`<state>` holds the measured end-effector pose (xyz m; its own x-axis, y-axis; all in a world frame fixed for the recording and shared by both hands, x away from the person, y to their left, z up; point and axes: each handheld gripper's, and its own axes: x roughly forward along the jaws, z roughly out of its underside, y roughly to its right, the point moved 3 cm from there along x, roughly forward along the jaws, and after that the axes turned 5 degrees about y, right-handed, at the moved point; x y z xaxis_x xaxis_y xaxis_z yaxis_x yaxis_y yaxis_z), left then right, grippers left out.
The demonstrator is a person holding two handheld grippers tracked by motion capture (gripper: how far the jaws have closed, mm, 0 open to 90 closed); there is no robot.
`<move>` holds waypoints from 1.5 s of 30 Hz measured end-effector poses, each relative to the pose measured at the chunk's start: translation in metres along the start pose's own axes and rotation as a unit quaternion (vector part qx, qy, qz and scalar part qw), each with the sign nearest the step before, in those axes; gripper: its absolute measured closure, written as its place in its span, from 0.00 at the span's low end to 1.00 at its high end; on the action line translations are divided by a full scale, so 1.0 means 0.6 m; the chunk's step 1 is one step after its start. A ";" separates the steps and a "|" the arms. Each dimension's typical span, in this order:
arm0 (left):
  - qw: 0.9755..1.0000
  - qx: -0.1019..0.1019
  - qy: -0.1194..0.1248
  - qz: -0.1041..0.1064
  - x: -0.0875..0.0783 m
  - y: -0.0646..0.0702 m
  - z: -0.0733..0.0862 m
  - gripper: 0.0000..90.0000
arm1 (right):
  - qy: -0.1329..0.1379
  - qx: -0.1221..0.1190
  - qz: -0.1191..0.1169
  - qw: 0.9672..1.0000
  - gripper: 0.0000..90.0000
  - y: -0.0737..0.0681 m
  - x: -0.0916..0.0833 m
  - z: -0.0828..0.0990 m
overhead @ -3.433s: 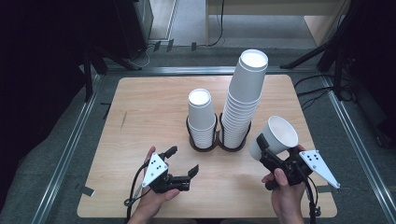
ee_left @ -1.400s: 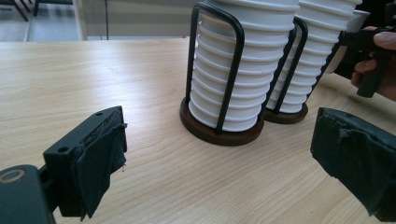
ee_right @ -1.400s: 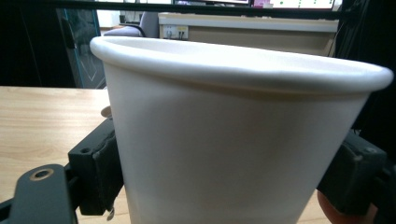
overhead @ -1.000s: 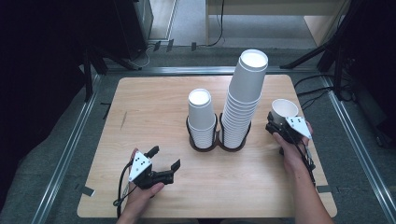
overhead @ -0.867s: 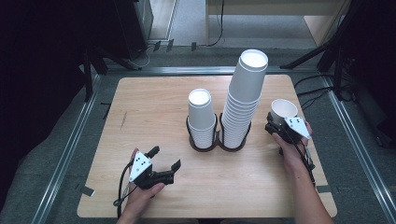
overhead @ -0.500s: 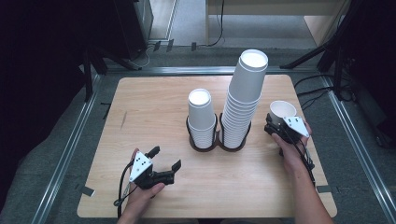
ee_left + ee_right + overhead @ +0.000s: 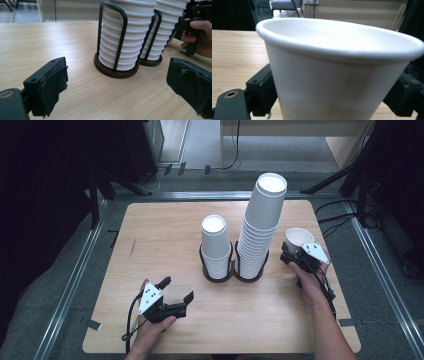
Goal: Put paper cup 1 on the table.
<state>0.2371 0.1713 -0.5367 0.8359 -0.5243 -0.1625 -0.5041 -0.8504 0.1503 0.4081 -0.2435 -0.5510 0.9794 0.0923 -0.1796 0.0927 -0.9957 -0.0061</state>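
Right gripper (image 7: pixel 288 254) at 3 o'clock, jaws just easing off upright cup (image 7: pixel 298 238), probably releasing it; left gripper (image 7: pixel 176 293) wide, empty, waiting at 7.

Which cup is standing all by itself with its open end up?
The single cup on the table's right side, between the right gripper's jaws. The others sit upside down in two stacks.

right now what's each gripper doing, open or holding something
Left gripper: open, nothing between its jaws.
Right gripper: jaws have just been opening around the upright white cup on the table; pads look just off it.
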 end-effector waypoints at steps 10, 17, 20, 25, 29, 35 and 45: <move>1.000 0.002 0.000 0.001 0.000 0.001 0.000 0.04 | -0.027 0.018 -0.018 0.999 0.03 0.001 -0.002 0.003; 1.000 0.001 -0.001 0.002 0.000 0.002 0.000 0.04 | -0.040 0.028 -0.024 0.998 0.00 0.004 -0.010 0.001; 1.000 0.000 0.000 0.003 0.001 0.004 -0.001 0.04 | -0.039 0.024 -0.028 0.999 0.00 0.004 -0.018 -0.001; 1.000 -0.002 -0.001 0.011 0.002 0.009 -0.005 0.04 | -0.036 0.004 -0.033 0.999 0.00 0.002 -0.038 0.000; 1.000 -0.003 0.001 0.019 0.002 0.019 -0.012 0.04 | -0.034 0.005 -0.033 0.999 0.00 0.003 -0.054 -0.001; 1.000 -0.002 0.001 0.028 0.009 0.036 -0.021 0.04 | -0.024 0.009 -0.041 0.999 0.00 0.006 -0.082 -0.008; 0.999 -0.002 0.002 0.036 0.030 0.065 -0.040 0.04 | 0.008 0.015 -0.055 0.998 0.00 0.009 -0.136 -0.063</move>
<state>0.2379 0.1295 -0.5102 0.7979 -0.5843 -0.1479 -0.5624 -0.8100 0.1662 0.3351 -0.2561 -0.4994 0.9661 0.2015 -0.1613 0.1950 -0.9793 -0.0552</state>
